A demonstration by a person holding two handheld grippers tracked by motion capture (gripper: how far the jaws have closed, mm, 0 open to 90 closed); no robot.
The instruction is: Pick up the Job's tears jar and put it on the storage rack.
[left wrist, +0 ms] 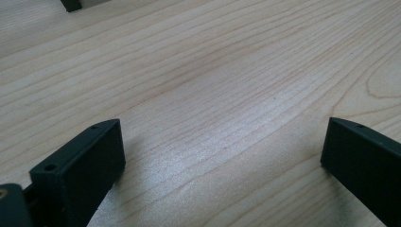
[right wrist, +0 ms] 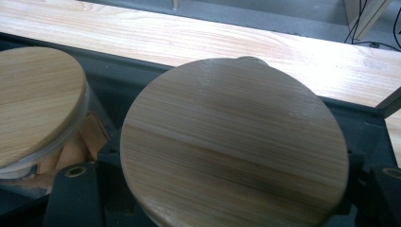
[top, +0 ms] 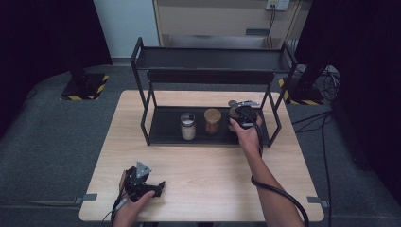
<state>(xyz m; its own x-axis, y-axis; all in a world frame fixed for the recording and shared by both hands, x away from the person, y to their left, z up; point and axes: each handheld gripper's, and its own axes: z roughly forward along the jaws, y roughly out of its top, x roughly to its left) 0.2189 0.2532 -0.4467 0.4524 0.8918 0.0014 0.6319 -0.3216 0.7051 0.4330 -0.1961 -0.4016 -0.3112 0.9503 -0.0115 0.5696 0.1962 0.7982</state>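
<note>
Three lidded jars (top: pixel 212 121) stand on one black rack (top: pixel 161 126), which sits on one wooden table (top: pixel 208 175); two claws are present.

The high view looks forward and down over the whole table (top: pixel 203 161), rack (top: pixel 208 59) toward 12 o'clock. The left gripper view skims bare tabletop (left wrist: pixel 213 94) closely. The right gripper view sits just above a jar lid (right wrist: pixel 234 142) on the rack's lower shelf, shared with the high view.

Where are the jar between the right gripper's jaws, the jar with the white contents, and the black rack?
jar between the jaws (right wrist: pixel 234 146), right gripper view, middle of its wooden lid.
jar with the white contents (top: pixel 188 129), high view, its glass side.
black rack (top: pixel 213 59), high view, bare top shelf.
</note>
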